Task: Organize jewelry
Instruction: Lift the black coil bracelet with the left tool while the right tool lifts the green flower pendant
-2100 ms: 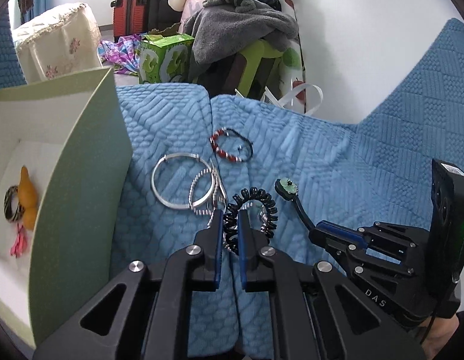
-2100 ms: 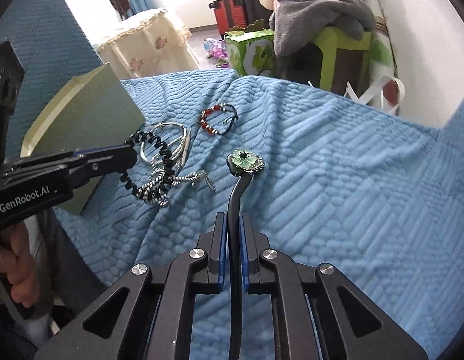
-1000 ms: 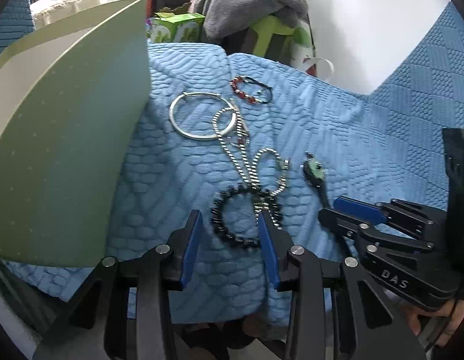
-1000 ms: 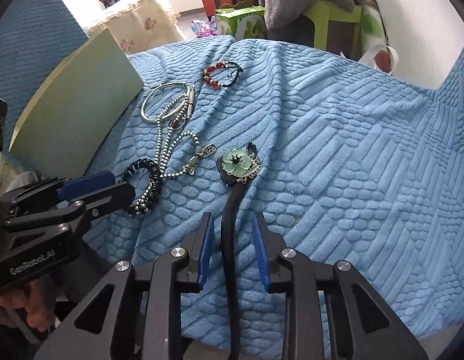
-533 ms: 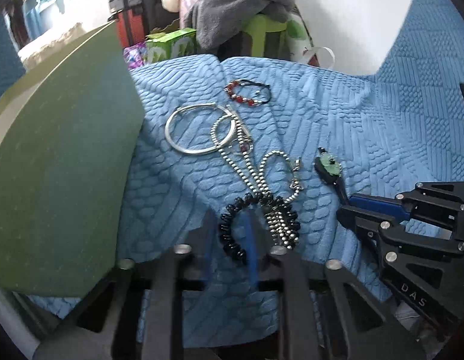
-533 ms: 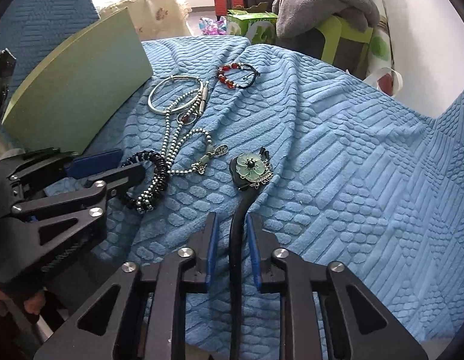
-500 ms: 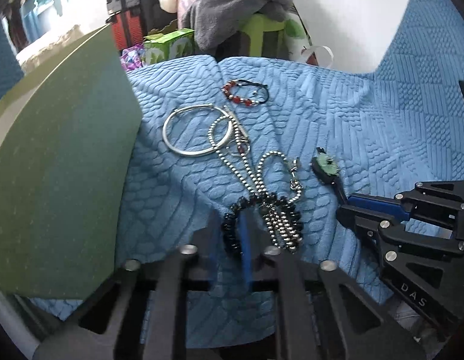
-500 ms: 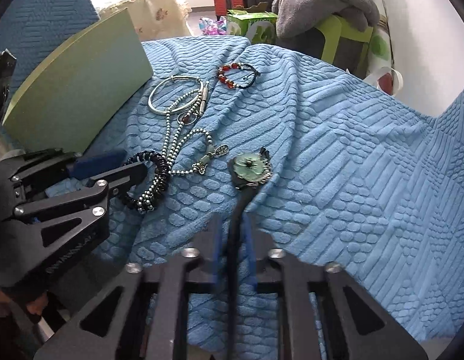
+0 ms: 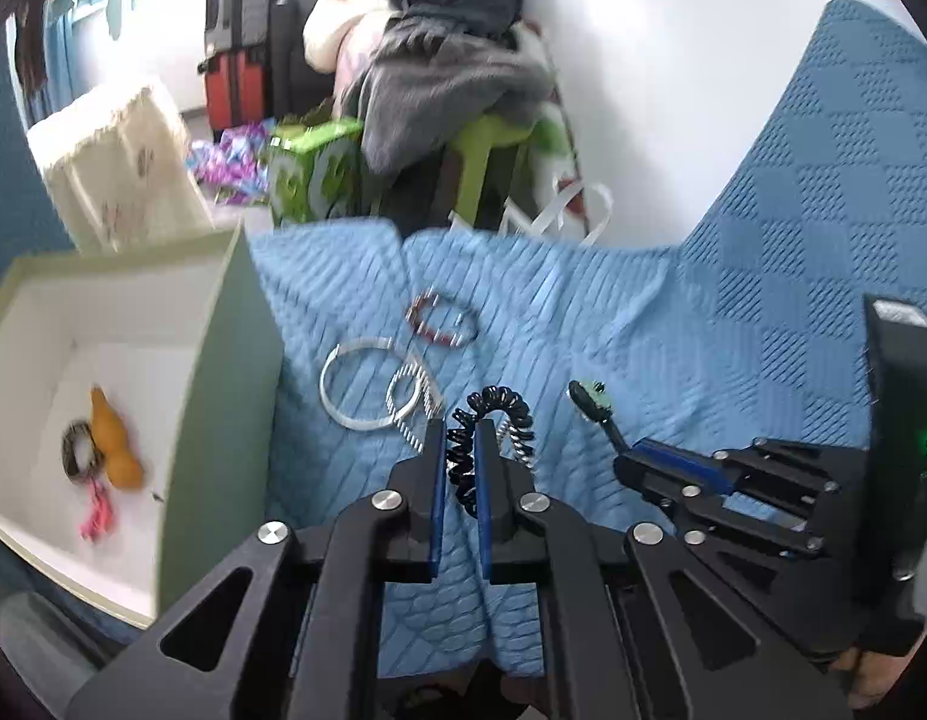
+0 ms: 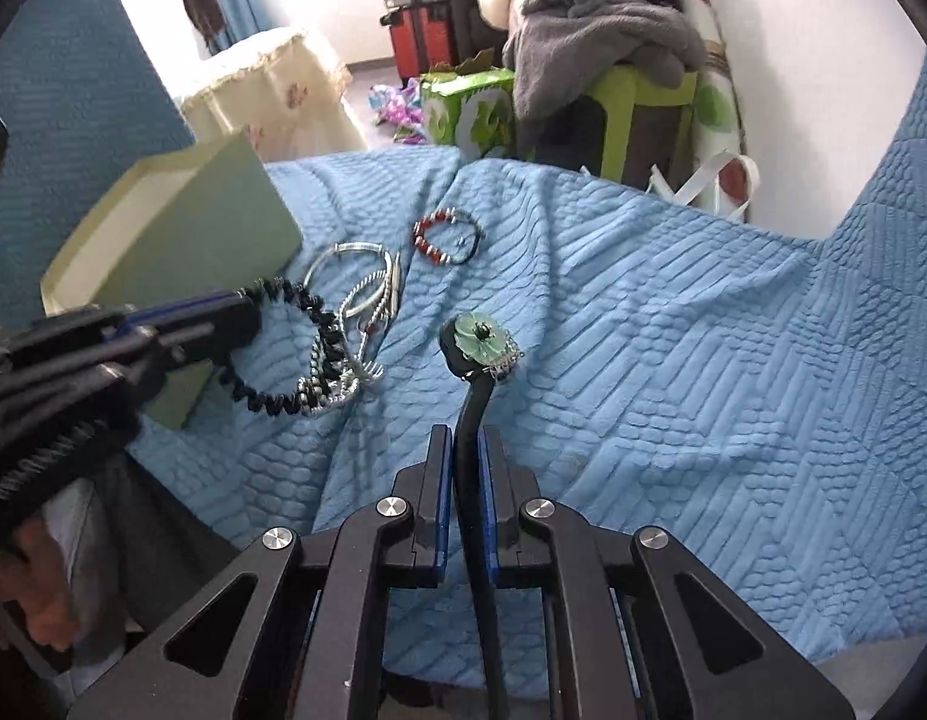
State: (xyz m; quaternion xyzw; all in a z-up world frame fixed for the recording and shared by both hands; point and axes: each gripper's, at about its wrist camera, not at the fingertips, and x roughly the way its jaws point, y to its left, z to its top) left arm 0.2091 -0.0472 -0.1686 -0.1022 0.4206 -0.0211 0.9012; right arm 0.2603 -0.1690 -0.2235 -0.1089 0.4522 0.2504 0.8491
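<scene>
My left gripper (image 9: 461, 444) is shut on a black bead bracelet (image 9: 493, 414) and holds it above the blue blanket; a silver chain (image 10: 337, 387) hangs from it. It also shows in the right wrist view (image 10: 283, 354). My right gripper (image 10: 468, 450) is shut on a black hair stick with a green flower head (image 10: 481, 342), lifted off the blanket; it also shows in the left wrist view (image 9: 592, 399). A silver bangle (image 9: 358, 384), a twisted silver ring (image 9: 406, 393) and a red-and-black bead bracelet (image 9: 439, 324) lie on the blanket.
An open pale green box (image 9: 223, 396) stands at the left; inside lie an orange gourd charm (image 9: 112, 444), a patterned ring (image 9: 76, 456) and a pink tassel (image 9: 97, 516). Beyond the blanket edge are a green stool (image 10: 643, 96) with clothes and a green carton (image 10: 463, 108).
Both grippers opened and dropped low, then shut again on the bracelet and the hair stick and lifted them. The left view now looks down into the open box.
</scene>
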